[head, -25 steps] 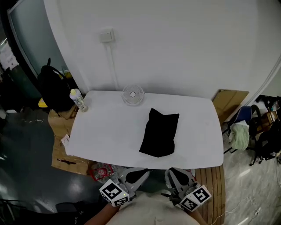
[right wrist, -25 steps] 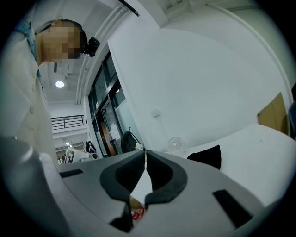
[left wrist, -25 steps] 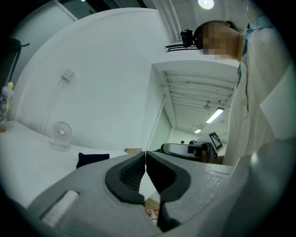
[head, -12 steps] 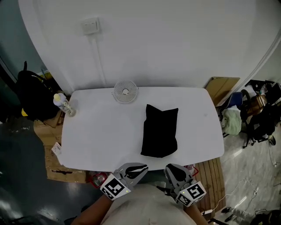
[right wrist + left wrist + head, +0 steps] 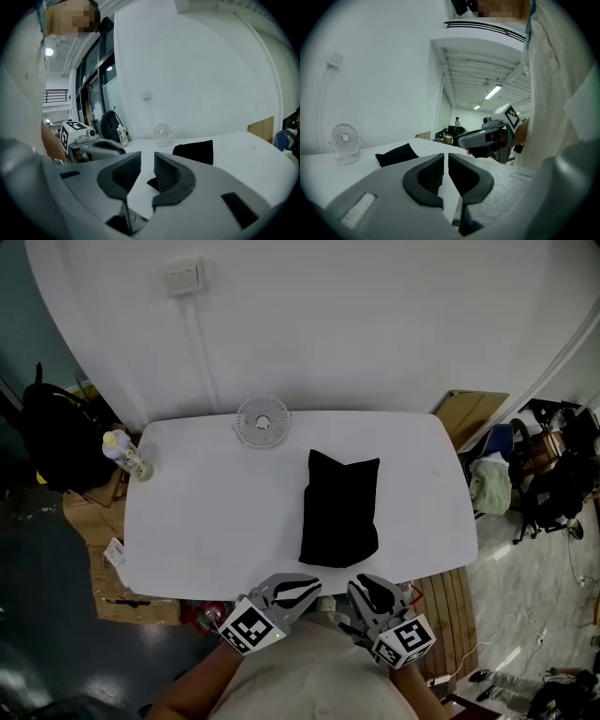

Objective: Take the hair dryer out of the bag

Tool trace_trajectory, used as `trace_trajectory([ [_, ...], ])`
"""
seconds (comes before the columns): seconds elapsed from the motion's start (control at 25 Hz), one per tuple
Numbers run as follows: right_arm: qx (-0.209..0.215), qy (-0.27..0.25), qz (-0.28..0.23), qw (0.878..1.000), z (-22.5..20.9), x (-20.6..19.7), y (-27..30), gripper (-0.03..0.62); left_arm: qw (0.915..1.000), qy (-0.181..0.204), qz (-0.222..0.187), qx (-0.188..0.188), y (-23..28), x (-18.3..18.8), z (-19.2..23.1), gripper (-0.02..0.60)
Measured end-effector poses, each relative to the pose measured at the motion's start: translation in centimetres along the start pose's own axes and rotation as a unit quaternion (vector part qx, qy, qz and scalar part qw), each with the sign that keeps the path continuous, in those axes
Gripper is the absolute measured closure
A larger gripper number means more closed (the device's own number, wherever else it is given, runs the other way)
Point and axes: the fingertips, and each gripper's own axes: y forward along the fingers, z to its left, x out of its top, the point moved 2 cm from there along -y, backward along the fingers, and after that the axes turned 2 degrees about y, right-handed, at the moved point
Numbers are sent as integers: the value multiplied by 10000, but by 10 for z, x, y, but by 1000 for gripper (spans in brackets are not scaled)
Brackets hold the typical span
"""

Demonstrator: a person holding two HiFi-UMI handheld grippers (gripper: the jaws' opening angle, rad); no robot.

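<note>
A black bag (image 5: 339, 512) lies flat on the white table (image 5: 206, 521), right of centre; the hair dryer is not visible. Both grippers hover just off the table's near edge, close to the person's body. My left gripper (image 5: 292, 591) is shut with nothing in it, its tips (image 5: 446, 157) pointing across the table with the bag (image 5: 396, 153) ahead to the left. My right gripper (image 5: 364, 592) has its jaws opening, a narrow gap (image 5: 147, 161) showing with nothing between them; the bag (image 5: 194, 152) lies beyond it.
A small white fan (image 5: 262, 420) stands at the table's far edge, a bottle (image 5: 122, 454) at the far left corner. A black backpack (image 5: 52, 432) sits on the floor to the left, cardboard (image 5: 469, 413) and clutter to the right.
Both grippers have drawn nearer to the table's near edge. The bag has not moved.
</note>
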Motion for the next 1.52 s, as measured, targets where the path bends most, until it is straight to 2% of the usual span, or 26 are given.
trace_trajectory([
  [0.12, 110, -133, 130, 9998, -4, -2, 3, 489, 9999, -10, 130, 89, 3, -5, 0, 569],
  [0.32, 269, -645, 510, 9962, -14, -7, 12, 436, 9988, 106, 412, 251, 11, -17, 5, 565],
  [0.48, 397, -924, 768, 9920, -19, -14, 16, 421, 9982, 54, 522, 274, 20, -24, 7, 490],
  [0.6, 494, -983, 887, 9900, -26, -20, 22, 408, 9974, 138, 637, 323, 27, -29, 16, 471],
  [0.88, 619, -1388, 1365, 9789, -39, -42, 37, 359, 9914, 385, 1203, 349, 39, -56, 35, 411],
  [1.12, 648, -1466, 1562, 9746, -48, -58, 49, 353, 9872, 427, 1508, 295, 46, -75, 42, 396],
  [1.32, 677, -1598, 1822, 9678, -55, -77, 58, 355, 9803, 547, 1882, 233, 53, -98, 48, 396],
  [1.52, 670, -1499, 1825, 9694, -58, -78, 61, 355, 9752, 698, 2086, 226, 62, -105, 55, 396],
])
